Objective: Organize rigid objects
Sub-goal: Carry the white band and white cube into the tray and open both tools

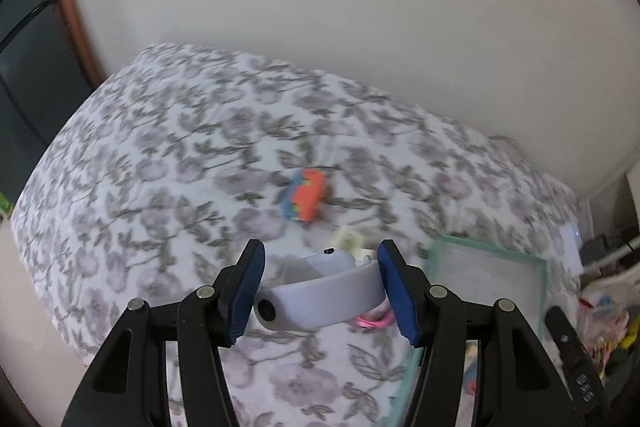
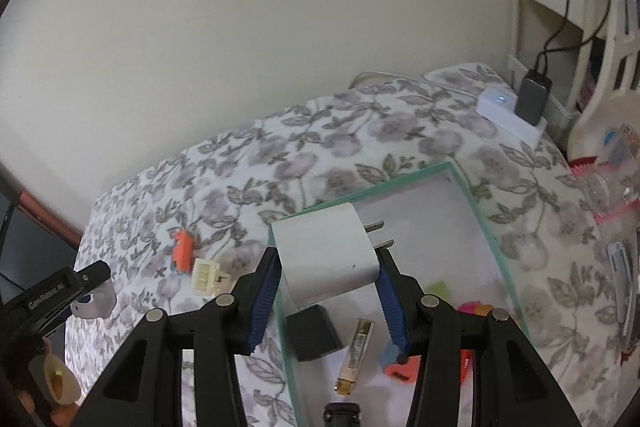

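A: Start at the right gripper (image 2: 326, 297). What are the blue ribbed pads doing?

B: They're pressed on both sides of a white square plug-in charger with two metal prongs (image 2: 326, 251), carried above the clear glass box with a green-tinted rim (image 2: 476, 203). Below it in the box lie a black cube adapter (image 2: 314, 333) and a slim gold-and-black stick (image 2: 356, 357).

A: And the left gripper (image 1: 320, 291)?

B: Clamped on a pale lilac rounded plastic case with a dark round hole at one end (image 1: 320, 293), over the grey floral bedsheet (image 1: 160, 155), just left of the box. Something pink sits behind it; it's too blurred to name.

A: What remains outside?

B: An orange-and-blue toy block (image 1: 306, 197) and a cream ribbed connector (image 2: 204, 277), side by side on the sheet.

A: Risks?

B: The charger is smooth and held near its lower edge, so I'd guess it could pivot and drop hard against the glass. The lilac case is curved and could squirt out of the pads. Both grippers converging on one box could also collide.
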